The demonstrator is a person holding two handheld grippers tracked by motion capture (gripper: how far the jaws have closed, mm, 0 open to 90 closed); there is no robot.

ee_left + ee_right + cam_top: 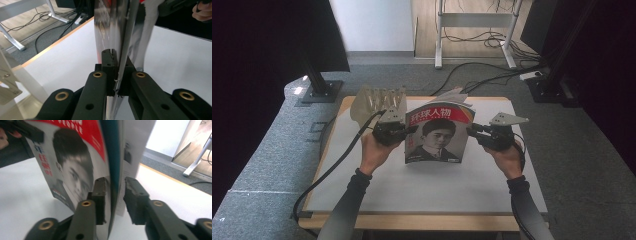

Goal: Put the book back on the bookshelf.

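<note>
White-topped table [427,185] with a wooden edge, clear plastic rack [377,104] at its far left corner, grey carpet floor [267,150], black stand base [323,91] at left, white desk frame [475,20] beyond, loose black cables [492,40] on the floor

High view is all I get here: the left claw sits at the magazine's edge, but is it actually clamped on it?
Observer: Yes. In the left gripper view the left claw is shut on the magazine, with the page edge pinched between both pads.
Operator: And the right claw, same story?
Observer: No. The right claw straddles the opposite edge, with the magazine between its jaws. But the right gripper view shows a gap between one pad and the pages, so it is not clamped.
</note>
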